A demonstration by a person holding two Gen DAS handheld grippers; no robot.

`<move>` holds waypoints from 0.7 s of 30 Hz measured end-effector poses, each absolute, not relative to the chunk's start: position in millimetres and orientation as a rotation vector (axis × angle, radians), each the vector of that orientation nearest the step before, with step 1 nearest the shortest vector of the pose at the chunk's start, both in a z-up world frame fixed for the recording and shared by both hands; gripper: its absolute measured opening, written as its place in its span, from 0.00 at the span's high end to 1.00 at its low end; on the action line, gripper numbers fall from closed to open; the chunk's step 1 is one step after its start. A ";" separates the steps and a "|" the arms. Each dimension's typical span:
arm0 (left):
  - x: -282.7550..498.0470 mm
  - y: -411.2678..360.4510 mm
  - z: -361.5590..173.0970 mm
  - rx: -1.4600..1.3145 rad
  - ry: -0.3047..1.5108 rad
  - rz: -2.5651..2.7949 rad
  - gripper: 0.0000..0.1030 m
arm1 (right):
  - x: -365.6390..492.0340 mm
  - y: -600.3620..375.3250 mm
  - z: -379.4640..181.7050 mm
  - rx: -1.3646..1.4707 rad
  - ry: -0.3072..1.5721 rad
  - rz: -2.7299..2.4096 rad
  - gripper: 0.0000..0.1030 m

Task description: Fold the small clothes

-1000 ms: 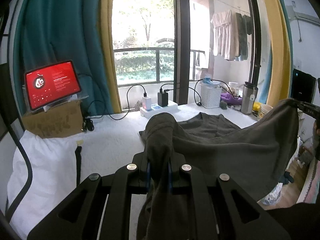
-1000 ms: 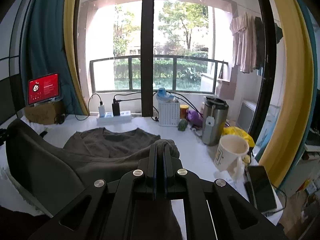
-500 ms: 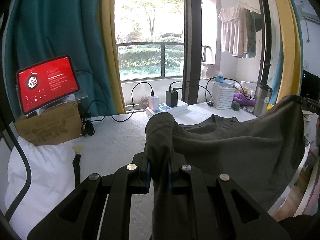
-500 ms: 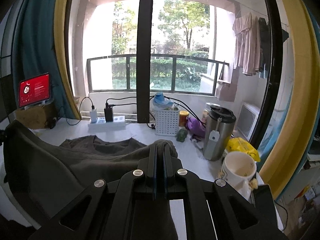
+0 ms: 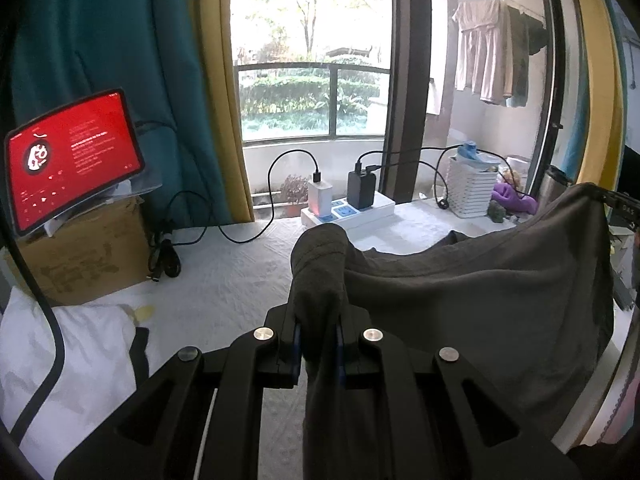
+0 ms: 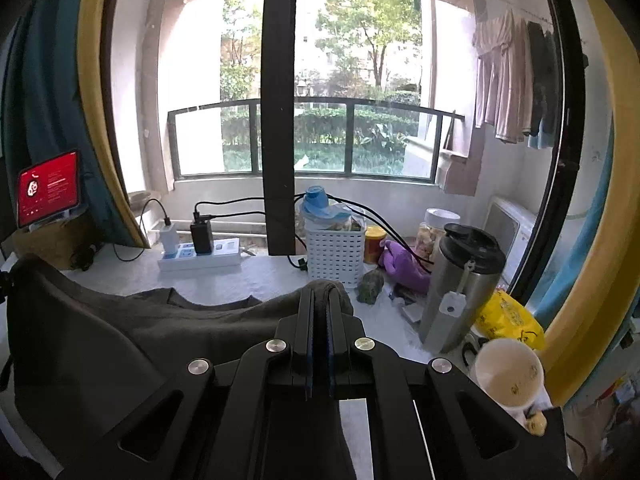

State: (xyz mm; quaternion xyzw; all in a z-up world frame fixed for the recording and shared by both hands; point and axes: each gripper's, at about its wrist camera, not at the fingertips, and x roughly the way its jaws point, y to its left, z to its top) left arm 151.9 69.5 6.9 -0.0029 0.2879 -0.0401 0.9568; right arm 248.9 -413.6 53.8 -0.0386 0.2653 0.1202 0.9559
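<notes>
A dark grey garment (image 5: 460, 304) hangs stretched between my two grippers above the white table (image 5: 240, 276). My left gripper (image 5: 318, 320) is shut on one corner, which bunches up over the fingers. My right gripper (image 6: 319, 304) is shut on the other corner of the garment (image 6: 120, 344). The far part of the garment with its neckline rests on the table (image 6: 260, 276). The right gripper shows at the far right of the left wrist view (image 5: 624, 208), holding the cloth edge up.
A power strip (image 5: 348, 212) with chargers and cables sits at the back. A red-screen tablet (image 5: 68, 160) stands on a cardboard box (image 5: 84, 256). A white basket (image 6: 334, 252), steel flask (image 6: 460, 288), white mug (image 6: 508, 376) and purple toy (image 6: 400, 260) stand right.
Both grippers have risen and tilted up with the garment, so more of the window shows. The cloth between them hangs higher and tauter. Both grips are unchanged.
</notes>
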 end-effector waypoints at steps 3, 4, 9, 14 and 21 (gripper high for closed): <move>169.9 71.9 3.1 -0.005 0.601 -0.076 0.89 | 267.3 -411.7 48.6 -0.077 0.555 0.243 0.95; 174.5 72.5 2.0 -0.005 0.605 -0.075 0.89 | 274.1 -410.5 46.8 -0.077 0.559 0.243 0.95; 200.0 75.3 -5.4 -0.005 0.631 -0.070 0.89 | 303.2 -405.8 36.1 -0.077 0.584 0.247 0.95; 224.6 76.9 -13.5 -0.004 0.656 -0.070 0.89 | 328.2 -402.6 24.0 -0.074 0.610 0.255 0.95; 250.6 74.3 -26.8 -0.007 0.693 -0.078 0.89 | 354.9 -397.9 4.1 -0.075 0.649 0.259 0.95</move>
